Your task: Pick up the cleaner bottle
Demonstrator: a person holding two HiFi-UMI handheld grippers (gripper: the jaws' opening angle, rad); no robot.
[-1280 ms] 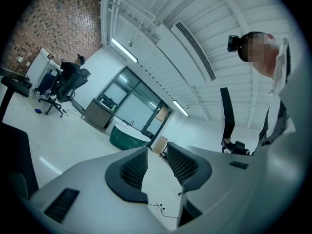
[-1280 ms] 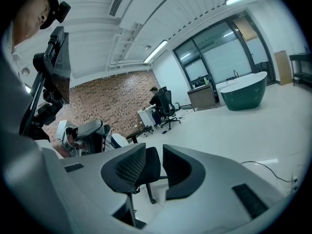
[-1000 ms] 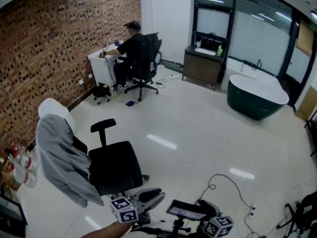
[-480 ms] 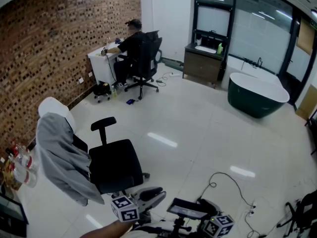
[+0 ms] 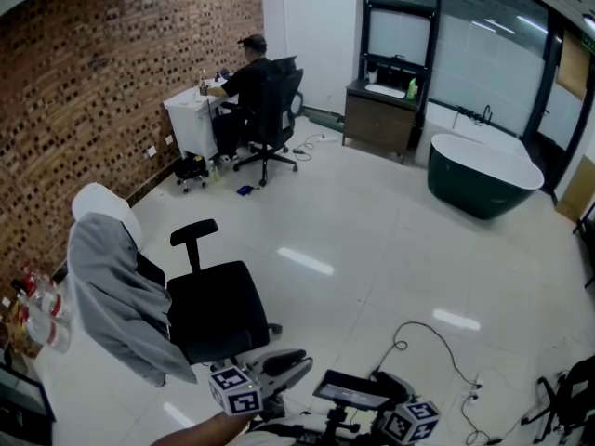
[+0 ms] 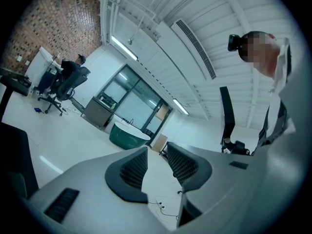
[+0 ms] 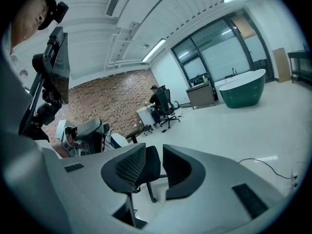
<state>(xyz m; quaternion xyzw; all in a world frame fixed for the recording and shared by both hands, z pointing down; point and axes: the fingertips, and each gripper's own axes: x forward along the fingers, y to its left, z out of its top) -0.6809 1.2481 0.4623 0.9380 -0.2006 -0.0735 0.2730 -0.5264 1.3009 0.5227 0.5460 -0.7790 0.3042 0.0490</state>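
A small green bottle [image 5: 412, 91] stands on the wooden cabinet [image 5: 378, 124] at the far wall, beside a sink; whether it is the cleaner bottle I cannot tell. Both grippers hang at the bottom edge of the head view, far from it. My left gripper [image 5: 296, 360] has its jaws a little apart with nothing between them; in the left gripper view [image 6: 157, 150] only floor shows in the gap. My right gripper [image 5: 395, 390] also stands open and empty, and in the right gripper view [image 7: 154, 152] an office chair shows beyond the gap.
A black office chair [image 5: 214, 309] with a grey jacket [image 5: 121, 295] stands just ahead on the left. A dark green bathtub [image 5: 483, 179] sits at the far right. A cable [image 5: 437, 342] lies on the floor. A person [image 5: 246, 77] sits at a white desk by the brick wall.
Both grippers have kept still. The seated person at the far desk has shifted a little.
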